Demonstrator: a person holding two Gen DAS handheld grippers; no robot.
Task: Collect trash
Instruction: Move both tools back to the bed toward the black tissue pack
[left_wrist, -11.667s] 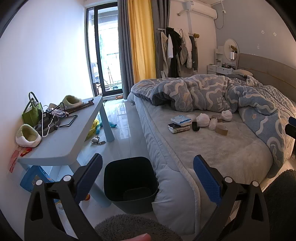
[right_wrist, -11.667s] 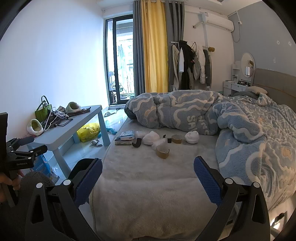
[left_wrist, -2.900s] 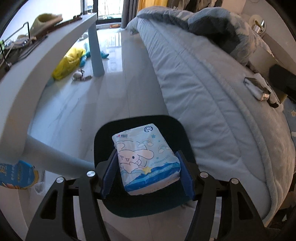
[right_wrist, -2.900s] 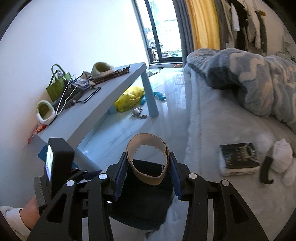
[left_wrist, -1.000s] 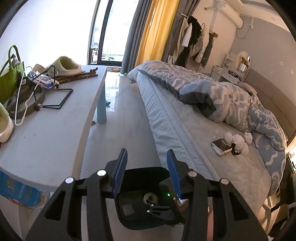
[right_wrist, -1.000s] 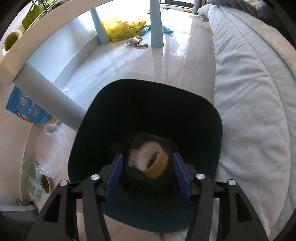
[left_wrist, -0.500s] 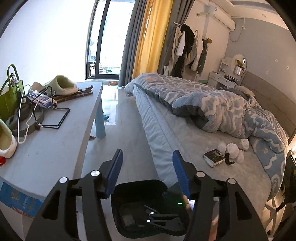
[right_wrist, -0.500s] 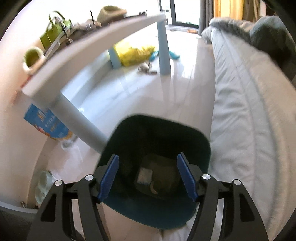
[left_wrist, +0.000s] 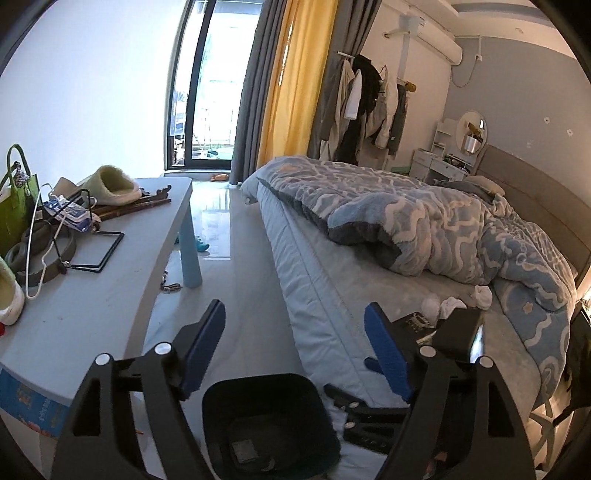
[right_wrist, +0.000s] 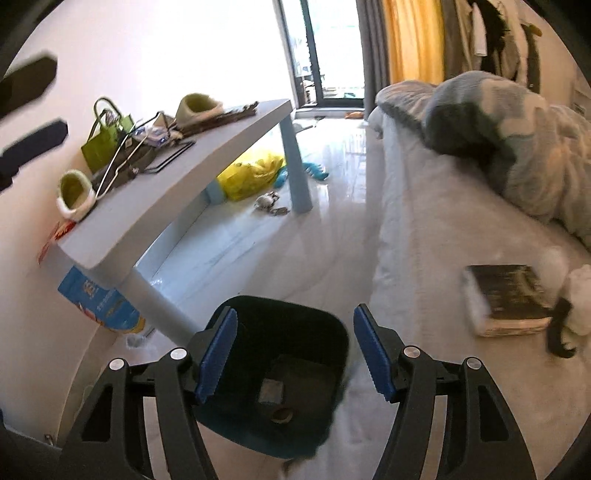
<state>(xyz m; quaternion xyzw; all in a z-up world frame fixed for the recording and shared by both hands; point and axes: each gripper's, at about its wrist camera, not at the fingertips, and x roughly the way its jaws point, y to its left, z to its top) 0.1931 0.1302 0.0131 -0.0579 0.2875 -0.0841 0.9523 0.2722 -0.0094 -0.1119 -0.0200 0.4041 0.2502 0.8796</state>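
Step in hand: both grippers are empty above the bin (right_wrist: 280, 373), so by my reading the next pick is the litter left on the bed (right_wrist: 424, 258).
Left gripper (left_wrist: 295, 350): jaws opening, nothing between the blue pads; only the floor and the bin's rim show through the gap.
Right gripper (right_wrist: 291, 354): jaws spread apart and empty; the bin sits straight below and between them.
Bin: dark, squarish, on the floor, touching or just beside the mattress edge; a flat packet and a brown tape ring (right_wrist: 282, 415) lie at its bottom.
Remaining litter: a dark packet (right_wrist: 506, 299) lies flat on the bed, with white crumpled wads (left_wrist: 450, 304) and a small black curved piece (right_wrist: 559, 328) just beside it.
Direction: in the right wrist view the packet lies up and to the right of the gripper, well apart from the bin.
Long axis: the packet's longer side runs roughly away from the camera, slightly slanted.
Nearer hand: the right, I judge; in the left wrist view the right gripper's body stands between that camera and the packet.
Look of the packet: dark printed top, pale edges, slim and block-like.
Worktop (left_wrist: 110, 295): cluttered, but not clearly trash.
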